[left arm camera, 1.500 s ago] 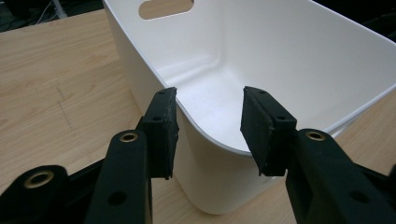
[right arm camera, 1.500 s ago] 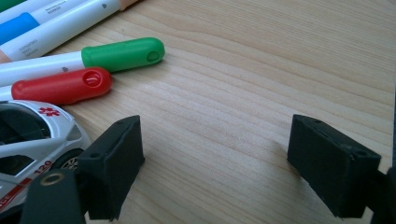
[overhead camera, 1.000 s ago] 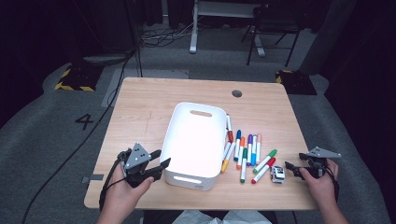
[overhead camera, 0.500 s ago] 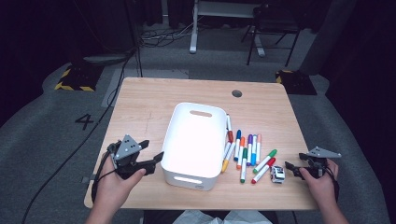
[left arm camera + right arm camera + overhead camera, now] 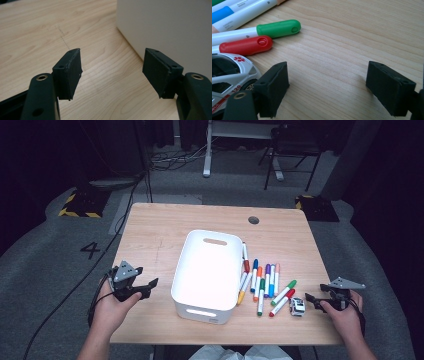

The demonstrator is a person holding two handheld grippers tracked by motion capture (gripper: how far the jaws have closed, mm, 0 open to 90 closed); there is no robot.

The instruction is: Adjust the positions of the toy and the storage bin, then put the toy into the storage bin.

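A white bin (image 5: 207, 270) stands mid-table, its wall (image 5: 165, 30) close ahead in the left gripper view. Several coloured markers (image 5: 260, 282) lie in a row to its right. A small white toy car (image 5: 297, 306) sits beside the nearest markers; in the right gripper view the car (image 5: 227, 75) lies low left, next to a red-capped marker (image 5: 245, 45) and a green-capped marker (image 5: 278, 28). My left gripper (image 5: 149, 287) hovers open just left of the bin, its jaws (image 5: 112, 72) wide with nothing between. My right gripper (image 5: 311, 300) is open beside the car, the jaws (image 5: 327, 90) empty over bare wood.
The wooden table (image 5: 165, 232) has a round cable hole (image 5: 253, 220) at the back right. Its near edge runs just under both hands. Chair and desk legs (image 5: 207, 150) stand on the grey floor behind, with a hazard-striped block (image 5: 80, 202) at left.
My left gripper has drawn back leftwards, away from the bin's near-left corner. The right gripper, the car and the markers have stayed put.
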